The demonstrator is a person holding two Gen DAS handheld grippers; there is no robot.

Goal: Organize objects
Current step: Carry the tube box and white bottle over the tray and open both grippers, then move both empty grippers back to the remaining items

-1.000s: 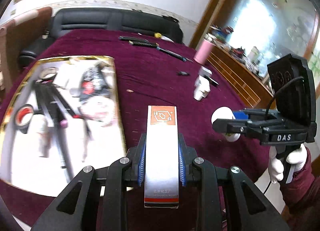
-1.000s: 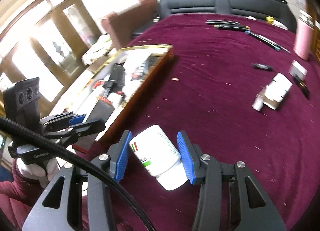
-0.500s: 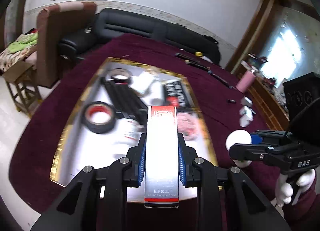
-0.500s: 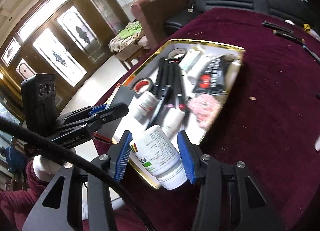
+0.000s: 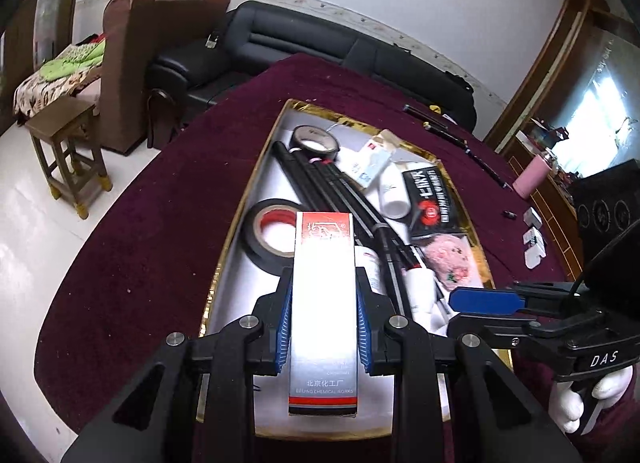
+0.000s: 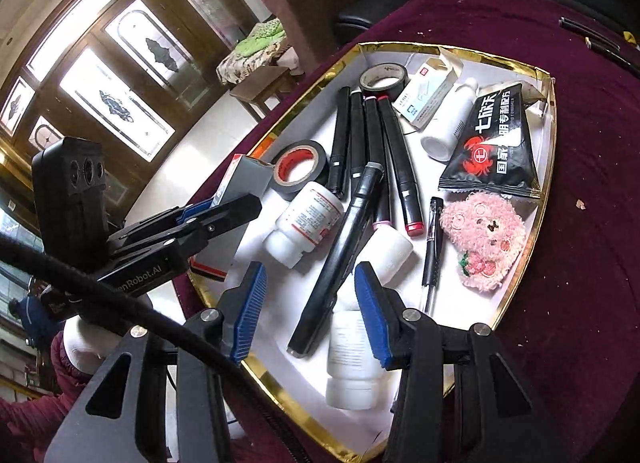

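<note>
Fluffy pink plush toy (image 6: 482, 241) (round-edged)

Glossy silver cardboard box (image 5: 323, 303) in ribbed blue pads, above a gold-foil-rimmed tray (image 5: 224, 259) on matt maroon velvet tablecloth (image 5: 152, 223); fluffy pink plush toy (image 6: 482, 239)

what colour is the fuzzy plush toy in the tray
Pink, with a white face patch; the plush toy shows best in the right wrist view.

White walls, a black sofa (image 5: 312, 43), a brown armchair (image 5: 160, 43), a wooden stool (image 5: 64, 151), bright glazed doors (image 6: 120, 75).
</note>
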